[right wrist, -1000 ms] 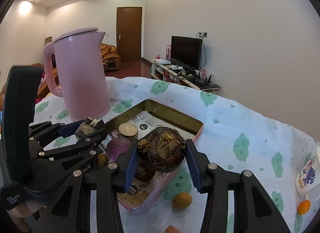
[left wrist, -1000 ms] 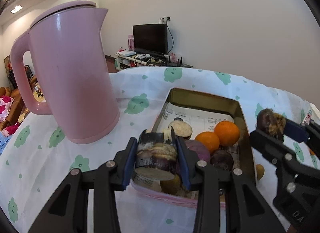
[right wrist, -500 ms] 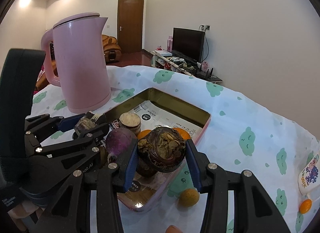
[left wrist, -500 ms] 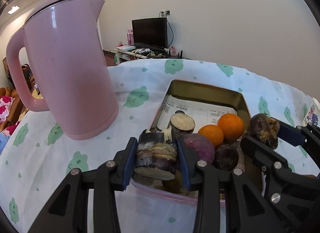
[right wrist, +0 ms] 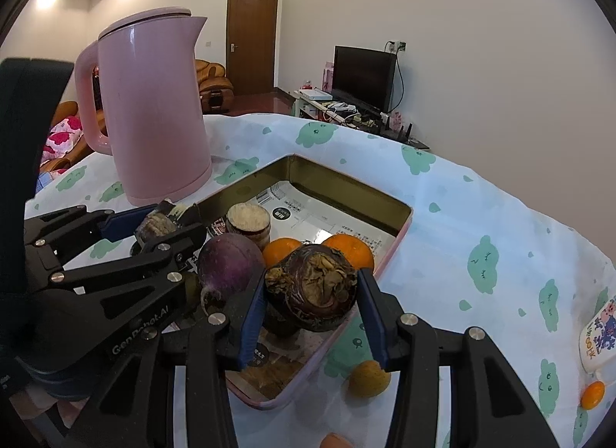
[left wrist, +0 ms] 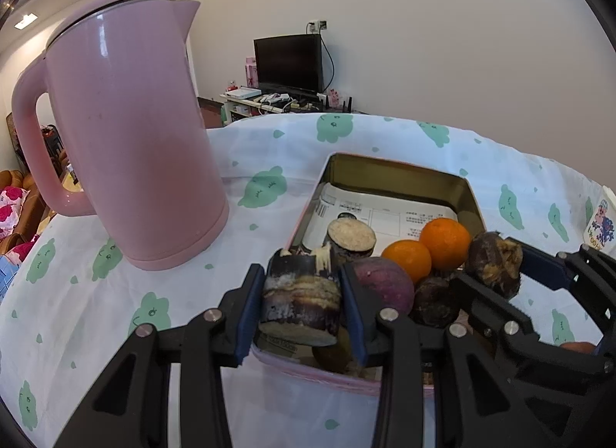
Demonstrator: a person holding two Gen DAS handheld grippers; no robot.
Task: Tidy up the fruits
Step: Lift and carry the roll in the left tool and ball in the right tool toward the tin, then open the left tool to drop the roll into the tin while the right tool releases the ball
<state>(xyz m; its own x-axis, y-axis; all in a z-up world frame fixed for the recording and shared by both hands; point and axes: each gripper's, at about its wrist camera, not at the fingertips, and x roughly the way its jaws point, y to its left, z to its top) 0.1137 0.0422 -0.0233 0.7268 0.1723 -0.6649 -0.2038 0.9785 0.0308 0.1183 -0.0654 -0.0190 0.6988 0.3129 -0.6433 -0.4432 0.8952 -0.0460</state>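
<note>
Left tool (left wrist: 302,303) clamped on a dark cut stalk piece (left wrist: 300,305), held over the tin's (left wrist: 400,168) near rim. Right tool (right wrist: 312,311) clamped on a brown knobbly root (right wrist: 312,288), possibly taro, above the tin's right edge. Fruit beneath both tools partly hidden; two oranges (left wrist: 444,242) visible.

Pink kettle (left wrist: 127,132); white tablecloth (left wrist: 96,294) with green blobs; two orange oranges (left wrist: 444,242); gold-lined tin (left wrist: 400,174).
</note>
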